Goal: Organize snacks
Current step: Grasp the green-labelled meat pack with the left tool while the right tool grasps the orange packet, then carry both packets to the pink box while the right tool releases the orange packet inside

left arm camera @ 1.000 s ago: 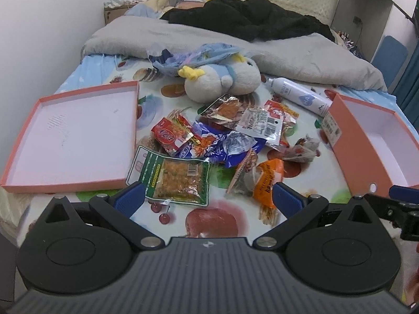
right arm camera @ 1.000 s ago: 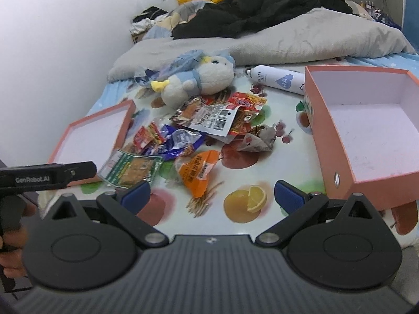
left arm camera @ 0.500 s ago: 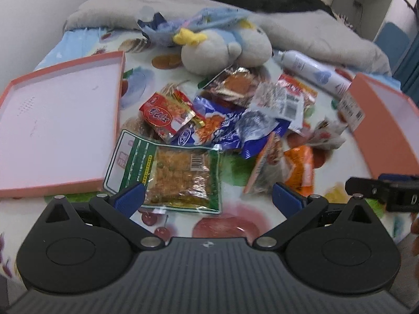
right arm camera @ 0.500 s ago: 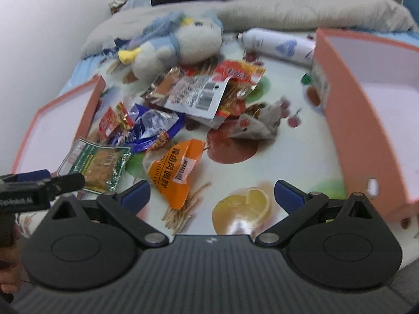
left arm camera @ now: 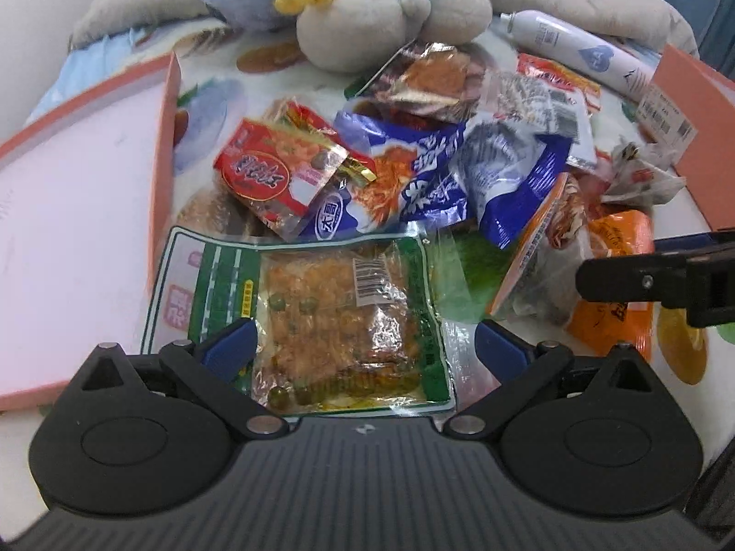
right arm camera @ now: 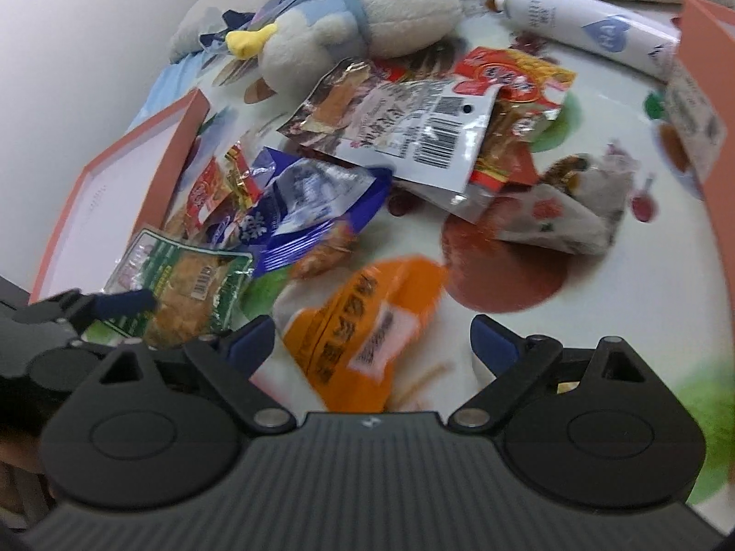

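A pile of snack packets lies on the fruit-print bedsheet. My left gripper [left arm camera: 363, 344] is open, low over a green packet [left arm camera: 321, 317] that lies between its fingers. My right gripper [right arm camera: 372, 340] is open, low over an orange packet [right arm camera: 363, 321] between its fingers. Behind them lie a red packet [left arm camera: 271, 174], blue packets [left arm camera: 459, 174] and a clear barcode packet [right arm camera: 427, 128]. The right gripper shows at the right of the left wrist view [left arm camera: 652, 275]; the left gripper shows at the left of the right wrist view [right arm camera: 92, 312].
A shallow pink box lid [left arm camera: 69, 211] lies at the left. A deeper pink box [right arm camera: 716, 105] stands at the right. A plush duck [left arm camera: 381, 14], a white spray bottle [left arm camera: 583, 50] and a grey blanket are behind the pile.
Both grippers have moved forward and down toward the pile. The green packet now lies between the left fingers and the orange packet between the right fingers. Both stay open.
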`<action>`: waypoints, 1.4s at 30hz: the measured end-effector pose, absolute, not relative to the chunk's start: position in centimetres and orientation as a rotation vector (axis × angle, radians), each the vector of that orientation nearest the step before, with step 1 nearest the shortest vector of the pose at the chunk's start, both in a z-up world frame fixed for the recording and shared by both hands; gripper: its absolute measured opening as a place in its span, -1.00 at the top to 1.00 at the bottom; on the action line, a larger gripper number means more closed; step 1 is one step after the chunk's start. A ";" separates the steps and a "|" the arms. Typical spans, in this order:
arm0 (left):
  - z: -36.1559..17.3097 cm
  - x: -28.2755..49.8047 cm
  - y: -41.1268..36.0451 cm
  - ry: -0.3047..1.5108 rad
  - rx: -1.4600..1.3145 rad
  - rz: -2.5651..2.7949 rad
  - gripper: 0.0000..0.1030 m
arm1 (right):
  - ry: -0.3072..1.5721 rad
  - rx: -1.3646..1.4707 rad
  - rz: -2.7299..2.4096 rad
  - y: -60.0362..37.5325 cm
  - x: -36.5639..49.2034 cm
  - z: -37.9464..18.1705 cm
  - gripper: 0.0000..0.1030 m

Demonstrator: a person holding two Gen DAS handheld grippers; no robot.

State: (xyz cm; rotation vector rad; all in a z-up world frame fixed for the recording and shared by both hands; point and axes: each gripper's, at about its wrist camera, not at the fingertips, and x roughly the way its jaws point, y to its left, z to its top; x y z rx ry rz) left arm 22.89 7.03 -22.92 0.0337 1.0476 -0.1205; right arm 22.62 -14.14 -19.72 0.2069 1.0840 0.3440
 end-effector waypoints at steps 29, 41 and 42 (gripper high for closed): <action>-21.4 20.2 7.0 1.062 -0.130 -0.109 -0.12 | 1.086 0.171 0.321 -15.7 18.0 -18.3 -0.36; -17.1 15.3 3.8 0.968 -0.181 -0.141 -0.10 | 0.994 0.185 0.239 -18.4 13.4 -15.4 -0.36; -16.8 15.1 3.6 0.962 -0.181 -0.146 -0.10 | 0.987 0.187 0.232 -18.6 13.1 -15.2 -0.36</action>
